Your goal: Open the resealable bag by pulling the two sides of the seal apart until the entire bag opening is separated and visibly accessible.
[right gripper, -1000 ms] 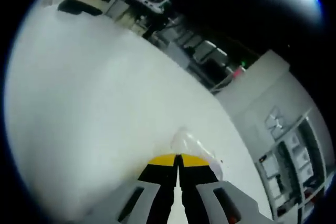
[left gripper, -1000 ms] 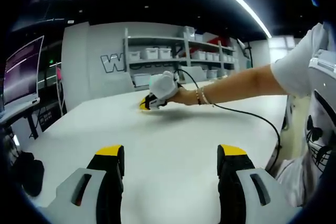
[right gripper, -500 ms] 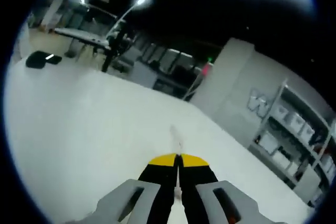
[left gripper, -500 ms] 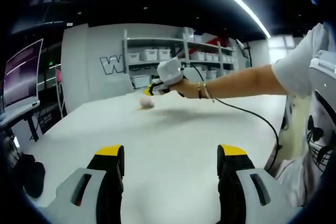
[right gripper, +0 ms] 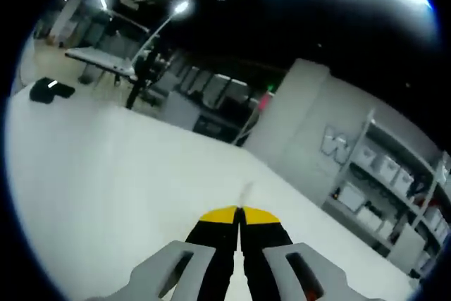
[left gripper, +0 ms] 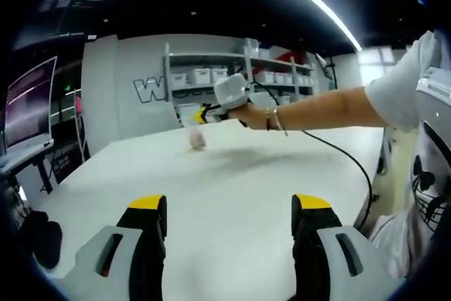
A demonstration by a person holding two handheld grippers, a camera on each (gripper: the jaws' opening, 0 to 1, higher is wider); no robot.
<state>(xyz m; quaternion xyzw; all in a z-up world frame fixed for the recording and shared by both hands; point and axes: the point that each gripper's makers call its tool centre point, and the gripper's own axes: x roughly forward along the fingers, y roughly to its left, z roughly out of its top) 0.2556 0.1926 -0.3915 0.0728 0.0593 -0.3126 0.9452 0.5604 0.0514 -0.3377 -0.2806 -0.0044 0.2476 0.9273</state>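
Note:
A small clear resealable bag (left gripper: 196, 139) hangs just above the white table (left gripper: 232, 174) at its far side. My right gripper (left gripper: 205, 113), held out by a person's hand, is shut on the bag's top edge. In the right gripper view the yellow-tipped jaws of that gripper (right gripper: 239, 213) are pressed together, and a thin sliver of the bag (right gripper: 245, 189) sticks out past them. My left gripper (left gripper: 229, 206) stands open low over the near part of the table, far from the bag, with nothing between its fingers.
A black cable (left gripper: 345, 160) runs from the right gripper across the table to its right edge. The person's arm (left gripper: 324, 107) reaches over the table. Shelves with white bins (left gripper: 211, 75) line the back wall. A monitor (left gripper: 28, 103) stands at the left.
My right gripper has risen from the table's surface with the bag pinched in it, so the bag now hangs free. The left gripper has not moved.

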